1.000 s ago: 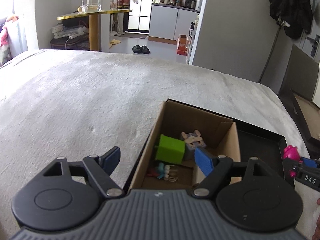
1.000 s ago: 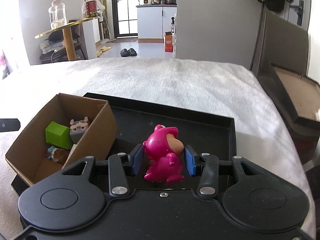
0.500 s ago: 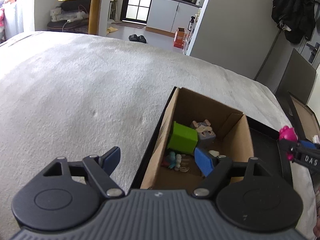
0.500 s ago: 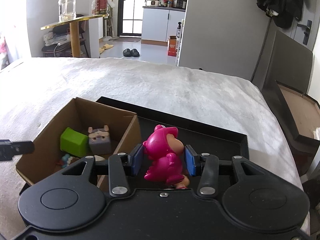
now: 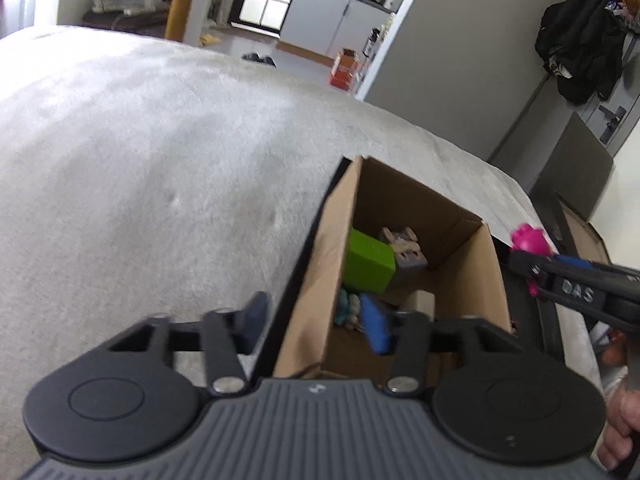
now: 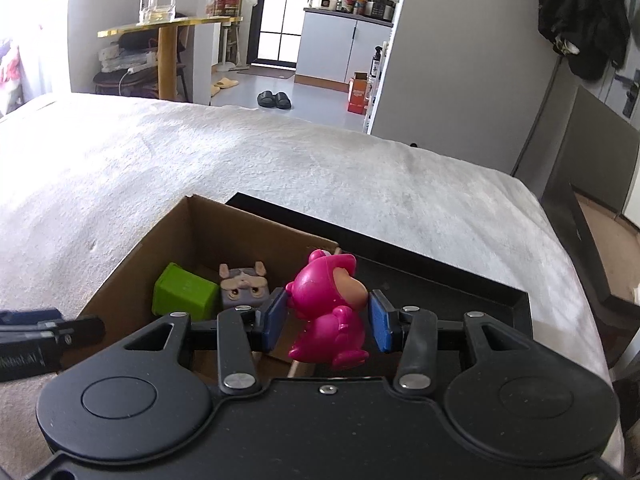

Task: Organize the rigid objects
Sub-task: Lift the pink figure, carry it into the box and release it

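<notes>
My right gripper (image 6: pixel 327 320) is shut on a pink bear figurine (image 6: pixel 330 312) and holds it above the right wall of an open cardboard box (image 6: pixel 160 248). The box sits in a black tray (image 6: pixel 440 280) on the white bed. Inside lie a green block (image 6: pixel 184 296), a grey animal-face toy (image 6: pixel 244 286) and small items partly hidden. My left gripper (image 5: pixel 316 322) is open and empty, straddling the box's left wall (image 5: pixel 324 264). In the left wrist view the pink bear (image 5: pixel 530 240) shows at the right, with the green block (image 5: pixel 370 262) in the box.
The white bed cover (image 6: pixel 280 168) stretches left and far. A dark flat box (image 6: pixel 592 240) lies off the bed's right edge. Beyond stand a gold-topped table (image 6: pixel 168 40) with a glass jar, slippers (image 6: pixel 274 99) on the floor and kitchen cabinets.
My right gripper has carried the pink bear left, from above the tray to above the box's right wall. My left gripper has moved forward and right, so its fingers now straddle the box's left wall.
</notes>
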Available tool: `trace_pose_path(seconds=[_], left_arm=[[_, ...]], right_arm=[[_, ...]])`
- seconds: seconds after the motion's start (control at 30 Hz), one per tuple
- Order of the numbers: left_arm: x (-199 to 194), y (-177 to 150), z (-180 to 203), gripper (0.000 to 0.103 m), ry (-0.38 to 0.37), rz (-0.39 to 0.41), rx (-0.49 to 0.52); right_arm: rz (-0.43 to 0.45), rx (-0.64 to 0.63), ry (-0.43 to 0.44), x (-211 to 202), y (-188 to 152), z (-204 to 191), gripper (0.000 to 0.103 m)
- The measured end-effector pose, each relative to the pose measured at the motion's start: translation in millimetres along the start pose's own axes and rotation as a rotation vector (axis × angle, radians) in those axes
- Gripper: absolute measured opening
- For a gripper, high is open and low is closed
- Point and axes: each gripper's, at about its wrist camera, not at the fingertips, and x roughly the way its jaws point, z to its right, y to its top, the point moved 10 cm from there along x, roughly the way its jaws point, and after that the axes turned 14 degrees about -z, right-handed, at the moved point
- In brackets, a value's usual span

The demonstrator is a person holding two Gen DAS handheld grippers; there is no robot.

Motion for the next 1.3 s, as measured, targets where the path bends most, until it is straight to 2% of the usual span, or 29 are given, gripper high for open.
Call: trace_pose_path(seconds=[0.07,0.23,0.3,0.63,0.7,0.77,1.0,1.3], left_arm=[[1.9,-1.5,0.4,0.029,-0.016,-0.009,-0.015],[0.6,-2.0,3.7,0.022,-0.043,-0.011,-0.017],[0.0,-2.0,2.5,0.014,-0.033,-0.005,-0.017],[-1.3,-2.6,2.8,0.014,-0.024,-0.002,-0.018],[-0.8,-2.1,2.7,0.014,-0.024,-0.003,-0.02],[-0.8,-1.8,2.2,0.014,-0.026,-0.005,-0.023],[-1.5,-3.4,3.7,0.014,-0.013,-0.001,-0.011],[-5.1,-3.3,7.3,0.014,0.013,0.001,0.0]], right_arm=[[-0.002,-0.01,-0.007,1.1,2.8,-5.9,0.044],[-0.001,-0.024,-0.008,3.6,8.5,-21.0,0.044],[0.0,-0.031,-0.006,3.2,9.7,-26.1,0.044],[0.043,-0.086,-0.014,-1.8,24.5,-34.6,0.044],[0.039,-0.083,-0.009,1.1,25.3,-34.1,0.053],[0.036,-0.07,-0.029,0.8,24.6,-30.5,0.054],[0.034,-0.071,-0.001,-13.6,5.2,-24.8,0.06],[-0.011,-0.052,-0.005,-19.6,-20.0,-1.5,0.06]])
